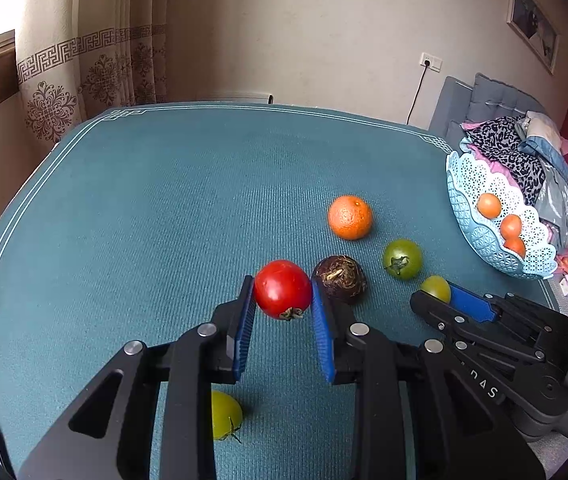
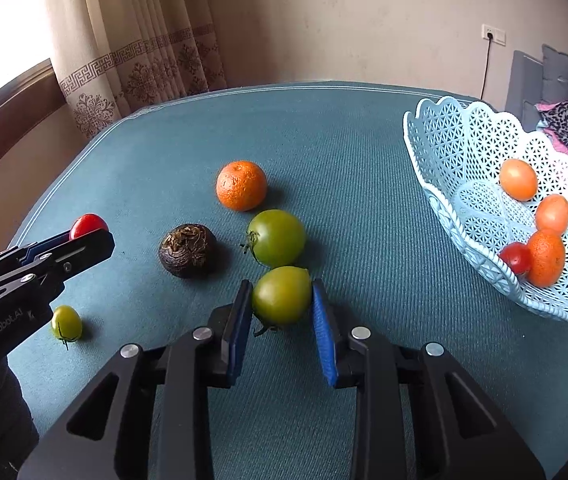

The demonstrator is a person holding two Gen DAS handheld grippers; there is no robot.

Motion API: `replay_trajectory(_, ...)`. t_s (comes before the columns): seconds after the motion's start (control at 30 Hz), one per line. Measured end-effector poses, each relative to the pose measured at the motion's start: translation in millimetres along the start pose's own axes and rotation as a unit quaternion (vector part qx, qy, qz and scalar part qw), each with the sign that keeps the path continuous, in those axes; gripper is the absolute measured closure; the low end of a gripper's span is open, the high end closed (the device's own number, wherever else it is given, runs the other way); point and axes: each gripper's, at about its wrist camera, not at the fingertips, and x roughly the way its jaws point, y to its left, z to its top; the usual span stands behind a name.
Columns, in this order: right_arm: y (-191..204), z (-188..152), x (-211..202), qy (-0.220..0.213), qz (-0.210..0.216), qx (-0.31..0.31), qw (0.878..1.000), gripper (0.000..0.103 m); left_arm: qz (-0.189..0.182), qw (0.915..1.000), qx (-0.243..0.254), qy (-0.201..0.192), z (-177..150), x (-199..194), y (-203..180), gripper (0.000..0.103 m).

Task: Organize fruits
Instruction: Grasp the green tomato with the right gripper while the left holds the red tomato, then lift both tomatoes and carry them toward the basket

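In the left wrist view my left gripper [image 1: 282,282] is shut on a red tomato [image 1: 280,290], its blue pads pressing both sides just above the teal tablecloth [image 1: 144,208]. In the right wrist view my right gripper [image 2: 282,286] is shut on a green tomato [image 2: 282,298] that rests on the cloth. A pale blue lattice basket [image 2: 443,148] at the right holds several orange fruits and one small red tomato [image 2: 515,258]. Loose on the cloth lie an orange [image 2: 241,185], another green tomato [image 2: 276,237], a dark brown wrinkled fruit [image 2: 187,250] and a small yellow-green tomato [image 2: 66,322].
The dark brown fruit [image 1: 339,278] sits right behind my left gripper's right finger. The basket [image 1: 467,200] stands near the table's right edge, with a grey sofa and piled clothes [image 1: 503,148] beyond. Curtains and a window are at the far left.
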Motion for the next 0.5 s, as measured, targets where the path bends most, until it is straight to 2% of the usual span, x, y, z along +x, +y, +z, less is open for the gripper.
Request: replay_trajectory(0.5, 1, -2, -40, -0.030, 0.017, 0.013, 0.999, 0.073, -0.006, 0.9999, 0.011, -0.010, 1, -10, -9, 0.075)
